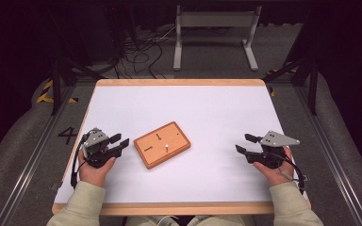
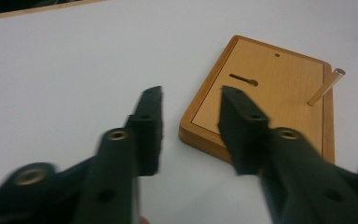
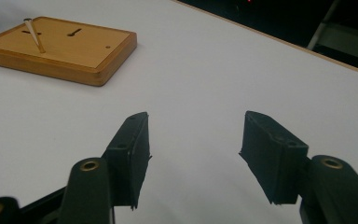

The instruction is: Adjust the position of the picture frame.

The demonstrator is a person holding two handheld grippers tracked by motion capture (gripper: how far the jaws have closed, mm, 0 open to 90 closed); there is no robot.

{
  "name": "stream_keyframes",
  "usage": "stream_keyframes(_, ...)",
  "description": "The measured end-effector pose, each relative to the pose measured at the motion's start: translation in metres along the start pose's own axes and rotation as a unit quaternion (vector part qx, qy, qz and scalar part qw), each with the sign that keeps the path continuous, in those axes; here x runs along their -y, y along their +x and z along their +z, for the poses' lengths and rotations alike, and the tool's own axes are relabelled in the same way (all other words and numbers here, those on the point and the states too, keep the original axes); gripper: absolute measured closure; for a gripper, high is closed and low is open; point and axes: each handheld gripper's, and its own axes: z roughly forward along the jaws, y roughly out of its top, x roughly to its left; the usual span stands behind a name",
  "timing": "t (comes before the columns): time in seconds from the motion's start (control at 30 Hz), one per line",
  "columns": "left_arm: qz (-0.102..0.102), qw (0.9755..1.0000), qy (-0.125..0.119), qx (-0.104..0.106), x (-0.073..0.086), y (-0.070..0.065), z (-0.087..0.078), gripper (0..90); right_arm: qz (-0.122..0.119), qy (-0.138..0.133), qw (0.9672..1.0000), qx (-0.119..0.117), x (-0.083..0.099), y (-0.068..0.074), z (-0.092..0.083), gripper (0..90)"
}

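Observation:
A wooden board lies flat in the middle of the white table. It has two keyhole slots and a thin wooden peg standing in it. The board and its peg lie just beyond my left gripper, whose jaws stand apart with nothing between them. Seen from above, the left gripper sits a little left of the board's near corner. My right gripper rests well to the right of the board, open and empty. From the right gripper, the board and peg lie far off.
The table has a wooden rim. Behind it stand a metal frame and loose cables on the floor. Bare white surface surrounds the board on all sides.

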Motion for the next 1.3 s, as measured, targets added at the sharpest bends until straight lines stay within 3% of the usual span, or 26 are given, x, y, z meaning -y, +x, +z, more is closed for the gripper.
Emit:
stream_keyframes(0.07, -0.001, 0.9999, 0.013, 0.0, -0.002, 0.0, 0.001, 89.7, 0.001, 0.0, 1.0, 0.0, 0.0, 0.0, -0.001, 42.5)
stream_keyframes(0.23, -0.011, 0.9988, 0.048, 0.002, -0.003, 0.002, 0.007, 89.9, 0.003, 0.001, 1.0, 0.003, 0.001, 0.0, -0.002, 42.4)
stream_keyframes(0.27, -0.018, 0.9974, 0.07, 0.007, -0.003, 0.002, 0.011, 90.0, 0.002, 0.001, 1.0, 0.004, 0.001, 0.0, -0.002, 42.3)
stream_keyframes(0.3, -0.018, 0.9974, 0.07, 0.007, -0.003, 0.002, 0.011, 89.9, 0.002, 0.001, 1.0, 0.004, 0.001, 0.0, -0.002, 42.3)
stream_keyframes(0.33, -0.023, 0.9944, 0.101, 0.017, -0.003, 0.002, 0.017, 89.9, 0.003, 0.001, 1.0, 0.004, 0.001, 0.0, -0.003, 42.3)
stream_keyframes(0.37, -0.023, 0.9931, 0.113, 0.022, -0.003, 0.001, 0.02, 89.9, 0.004, 0.003, 1.0, 0.003, 0.001, 0.0, -0.003, 42.3)
stream_keyframes(0.6, -0.031, 0.9838, 0.174, 0.033, -0.004, -0.002, 0.033, 89.9, 0.003, 0.007, 1.0, 0.002, 0.002, 0.001, -0.002, 42.4)
stream_keyframes(0.73, -0.035, 0.9818, 0.184, 0.028, -0.005, -0.001, 0.039, 89.9, 0.004, 0.007, 1.0, 0.003, 0.003, 0.001, -0.003, 42.3)
stream_keyframes(0.97, -0.022, 0.9775, 0.209, 0.013, -0.007, -0.002, 0.053, 90.0, 0.005, 0.009, 0.9999, 0.005, 0.004, 0.001, -0.005, 42.3)
stream_keyframes(1.13, -0.036, 0.9774, 0.207, 0.026, -0.01, 0.002, 0.059, 89.9, 0.007, 0.009, 0.9999, 0.005, 0.005, 0.002, -0.005, 42.2)
stream_keyframes(1.3, -0.029, 0.9789, 0.201, 0.02, -0.017, 0.0, 0.074, 90.0, 0.005, 0.012, 0.9999, 0.005, 0.005, 0.002, -0.005, 42.1)
